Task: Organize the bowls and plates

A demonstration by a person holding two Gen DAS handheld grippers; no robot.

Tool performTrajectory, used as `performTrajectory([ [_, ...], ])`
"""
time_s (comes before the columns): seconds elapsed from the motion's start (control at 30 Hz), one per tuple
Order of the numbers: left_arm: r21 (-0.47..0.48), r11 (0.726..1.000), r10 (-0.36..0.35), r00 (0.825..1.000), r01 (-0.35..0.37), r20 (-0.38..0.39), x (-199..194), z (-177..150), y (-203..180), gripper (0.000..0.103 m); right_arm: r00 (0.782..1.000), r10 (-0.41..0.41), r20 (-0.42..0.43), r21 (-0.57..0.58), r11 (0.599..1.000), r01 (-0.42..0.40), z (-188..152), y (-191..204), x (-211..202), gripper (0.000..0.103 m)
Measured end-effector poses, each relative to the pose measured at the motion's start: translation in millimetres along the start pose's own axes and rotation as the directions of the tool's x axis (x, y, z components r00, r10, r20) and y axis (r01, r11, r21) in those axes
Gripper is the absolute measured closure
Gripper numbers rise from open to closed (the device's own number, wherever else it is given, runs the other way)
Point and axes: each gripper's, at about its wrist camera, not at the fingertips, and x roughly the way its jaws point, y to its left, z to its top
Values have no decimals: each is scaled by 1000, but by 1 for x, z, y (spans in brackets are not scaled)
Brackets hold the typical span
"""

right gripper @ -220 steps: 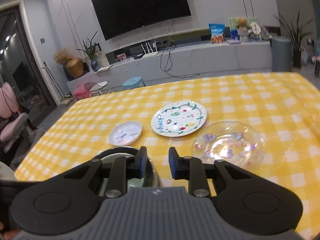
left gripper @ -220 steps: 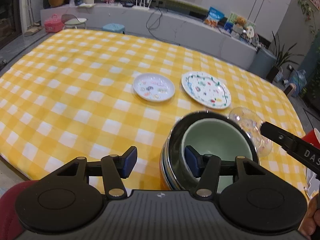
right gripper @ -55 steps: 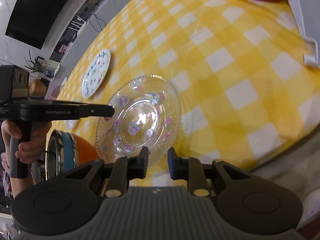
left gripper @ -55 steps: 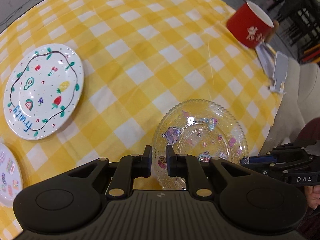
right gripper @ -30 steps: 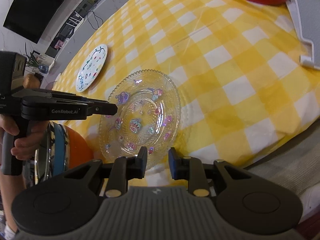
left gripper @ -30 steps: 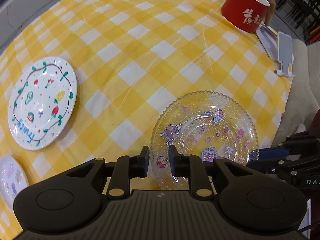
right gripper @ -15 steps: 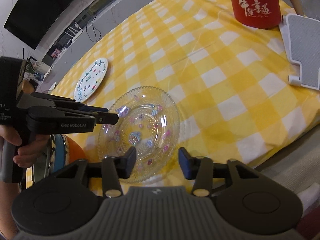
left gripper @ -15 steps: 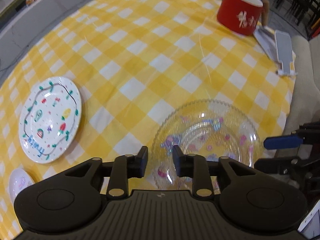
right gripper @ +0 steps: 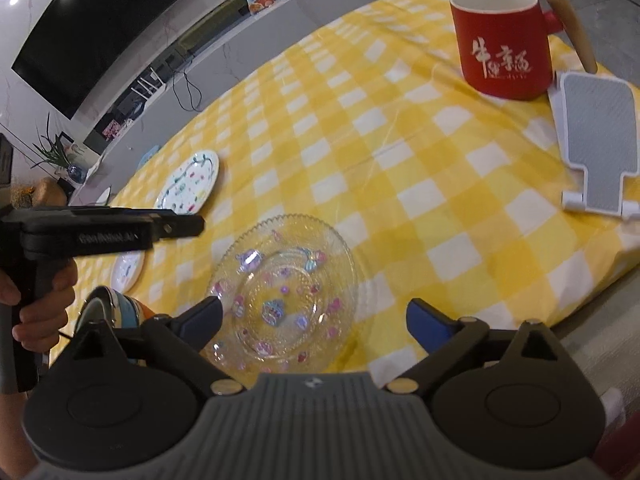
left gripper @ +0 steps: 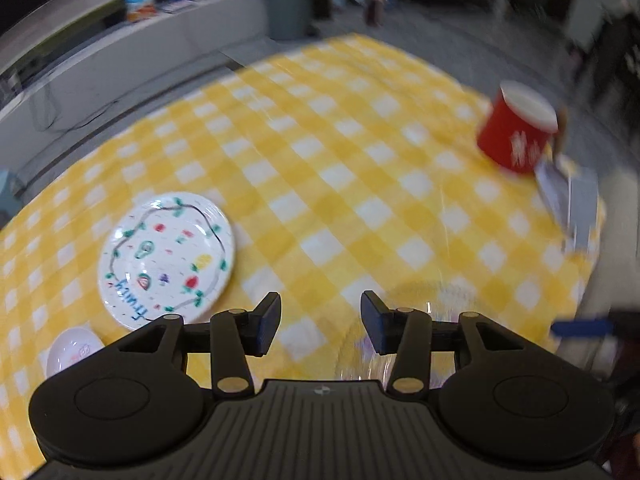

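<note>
The clear glass plate (right gripper: 286,288) with its small coloured pictures is lying flat on the yellow-checked surface (right gripper: 400,152), in the lower middle of the right wrist view, just beyond the right gripper (right gripper: 314,320). That gripper's jaws are opening and standing far apart, with the plate's near edge showing between them but neither pad touching it.

In the left wrist view, which is blurring, the left gripper (left gripper: 320,322) is also opening its jaws; nothing is pinched between them, and the glass plate (left gripper: 436,304) is showing faintly at the lower right, beside the right-hand finger. The same gripper is appearing at the left edge of the right wrist view, gripped by a hand (right gripper: 38,308).

The white plate painted with fruit (left gripper: 166,260) is lying at the left of the left wrist view, well apart from the glass one. A smaller white plate (left gripper: 74,350) is sitting at the lower left. A stack of bowls (right gripper: 110,314) is peeking out at the lower left of the right wrist view.

A red mug (right gripper: 502,40) and a grey stand (right gripper: 598,140) are sitting at the upper right.
</note>
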Motion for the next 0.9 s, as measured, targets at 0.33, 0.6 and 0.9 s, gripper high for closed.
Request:
performTrajectory([
  [0.33, -256, 967, 39, 991, -5, 130, -40, 12, 53, 49, 996, 22, 91, -89, 996, -14, 41, 31, -14, 6],
  [0.6, -400, 913, 128, 988, -83, 88, -43, 1, 106, 49, 990, 74, 124, -153, 987, -54, 80, 83, 5, 6],
  [0.9, -540, 839, 95, 995, -69, 21, -23, -21, 161, 49, 993, 113, -13, -242, 964, -113, 105, 125, 81, 8],
])
